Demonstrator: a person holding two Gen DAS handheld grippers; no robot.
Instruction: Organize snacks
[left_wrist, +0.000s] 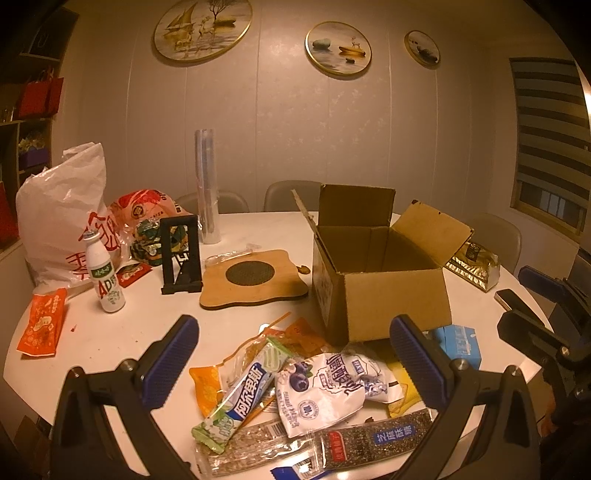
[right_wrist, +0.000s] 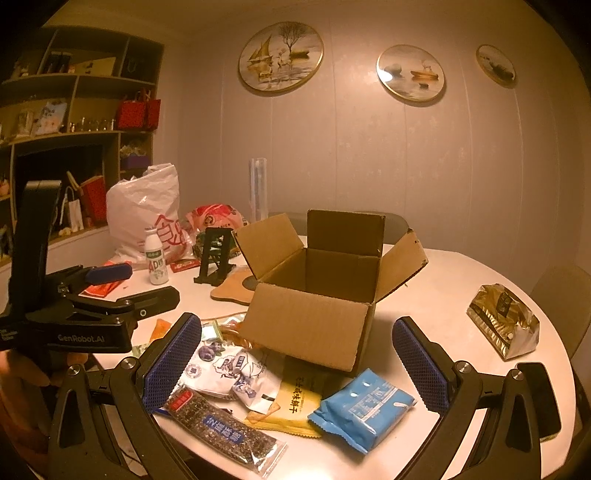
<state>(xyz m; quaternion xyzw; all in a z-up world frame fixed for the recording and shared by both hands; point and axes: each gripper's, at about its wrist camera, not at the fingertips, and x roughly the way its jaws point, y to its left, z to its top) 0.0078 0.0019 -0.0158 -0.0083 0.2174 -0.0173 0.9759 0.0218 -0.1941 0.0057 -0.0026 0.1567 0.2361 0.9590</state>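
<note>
An open, empty cardboard box (left_wrist: 380, 280) stands on the round white table (left_wrist: 147, 332); it also shows in the right wrist view (right_wrist: 310, 317). Several snack packets lie in front of it: a white blueberry packet (left_wrist: 317, 387), a green and white bar (left_wrist: 240, 395), a dark sesame bar (right_wrist: 221, 428), a yellow packet (right_wrist: 295, 402) and a blue packet (right_wrist: 362, 410). My left gripper (left_wrist: 295, 365) is open and empty above the pile. My right gripper (right_wrist: 295, 369) is open and empty over the packets in front of the box.
A milk bottle (left_wrist: 105, 273), a white plastic bag (left_wrist: 62, 221), a black stand (left_wrist: 181, 254), a wooden trivet (left_wrist: 251, 277) and an orange packet (left_wrist: 42, 325) sit at the left. A gold foil bag (right_wrist: 506, 325) lies at the right. Chairs stand behind the table.
</note>
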